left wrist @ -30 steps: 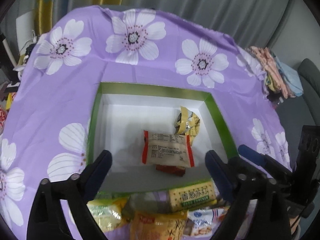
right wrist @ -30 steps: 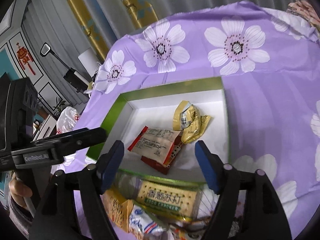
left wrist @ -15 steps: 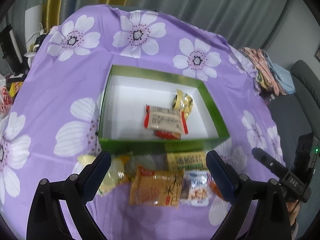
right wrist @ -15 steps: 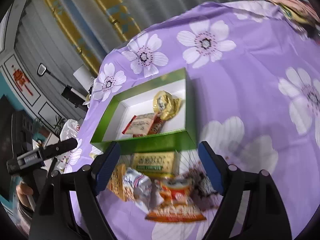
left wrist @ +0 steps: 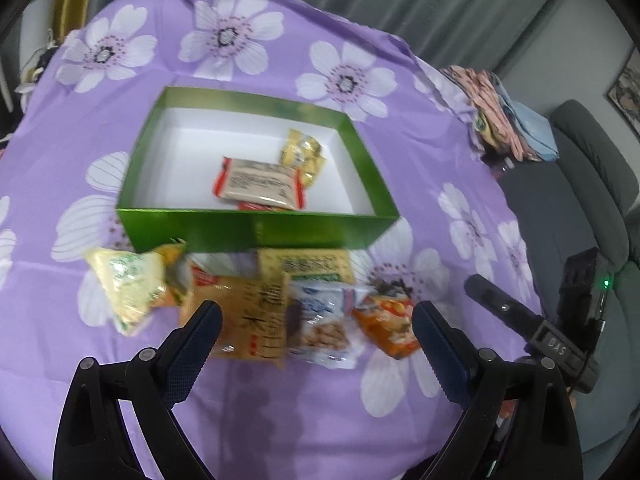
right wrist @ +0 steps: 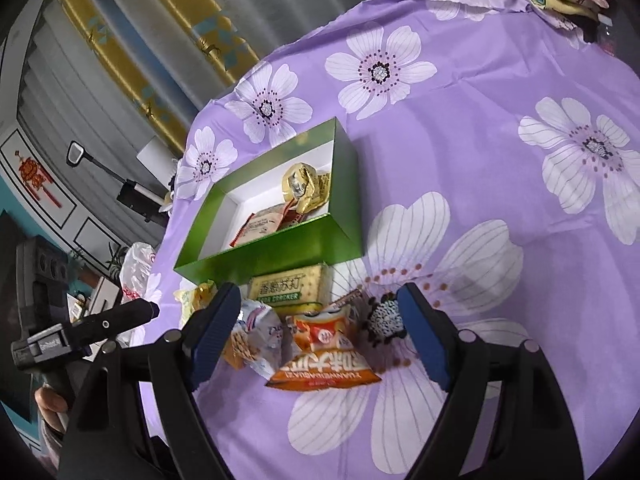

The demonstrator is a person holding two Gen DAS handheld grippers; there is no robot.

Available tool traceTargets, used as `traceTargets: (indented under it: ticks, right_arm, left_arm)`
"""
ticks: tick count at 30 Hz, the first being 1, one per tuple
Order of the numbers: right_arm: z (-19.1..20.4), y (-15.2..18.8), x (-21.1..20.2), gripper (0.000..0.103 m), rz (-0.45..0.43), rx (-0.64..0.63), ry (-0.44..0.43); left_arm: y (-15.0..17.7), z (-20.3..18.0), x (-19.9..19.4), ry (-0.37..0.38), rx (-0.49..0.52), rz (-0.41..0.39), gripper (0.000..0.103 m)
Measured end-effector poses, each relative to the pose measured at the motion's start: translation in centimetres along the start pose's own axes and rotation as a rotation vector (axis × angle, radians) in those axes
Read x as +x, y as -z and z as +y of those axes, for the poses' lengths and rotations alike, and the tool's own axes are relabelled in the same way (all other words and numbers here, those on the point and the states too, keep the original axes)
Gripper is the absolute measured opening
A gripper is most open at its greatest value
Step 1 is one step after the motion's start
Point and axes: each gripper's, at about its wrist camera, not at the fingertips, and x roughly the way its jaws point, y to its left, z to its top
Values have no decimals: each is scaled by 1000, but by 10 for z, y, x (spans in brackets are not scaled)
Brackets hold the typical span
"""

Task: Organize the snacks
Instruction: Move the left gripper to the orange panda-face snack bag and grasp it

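A green box [left wrist: 256, 228] [right wrist: 280, 252] with a white inside holds a beige and red packet [left wrist: 258, 186] and gold-wrapped sweets [left wrist: 302, 152] [right wrist: 306, 186]. In front of it lies a row of loose snacks: a yellow bag [left wrist: 128, 284], a tan packet [left wrist: 248, 320], a cracker pack [left wrist: 306, 266] [right wrist: 286, 290], a blue and white bag [left wrist: 324, 324] [right wrist: 256, 340] and an orange bag [left wrist: 386, 320] [right wrist: 324, 352]. My left gripper [left wrist: 316, 344] is open and empty, above the near side of the row. My right gripper [right wrist: 320, 328] is open and empty over the orange bag.
The table wears a purple cloth with white flowers [left wrist: 400, 128]. Folded clothes [left wrist: 504, 120] lie at its far right edge, next to a grey sofa [left wrist: 592, 184]. The right gripper's body [left wrist: 540, 328] shows at the right of the left wrist view.
Both grippers have pulled back from over the box towards the near side of the table. The loose snacks in front of the box have come into full view. Both stay open and empty.
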Motion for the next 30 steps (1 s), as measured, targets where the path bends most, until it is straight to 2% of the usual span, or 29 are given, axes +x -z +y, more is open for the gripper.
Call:
traceTargets:
  ticks: [5, 11, 17, 21, 25, 30]
  right_arm:
    - [-15, 1, -6, 82, 3, 32, -18]
    - [-29, 4, -10, 82, 11, 48, -2]
    - [-36, 14, 3, 82, 90, 30, -8]
    - [-31, 25, 14, 82, 133, 5, -67]
    - [-25, 31, 25, 82, 163, -38, -90]
    - [-23, 33, 40, 82, 191, -48, -115]
  left_arm:
    - [3, -16, 8, 89, -9, 35, 95]
    - [1, -27, 17, 121, -22, 54, 95]
    - [7, -34, 34, 175, -65, 109, 95]
    - [8, -39, 48, 175, -89, 143, 95]
    - [11, -49, 59, 205, -85, 175, 95]
    - [8, -63, 80, 192, -67, 212, 95]
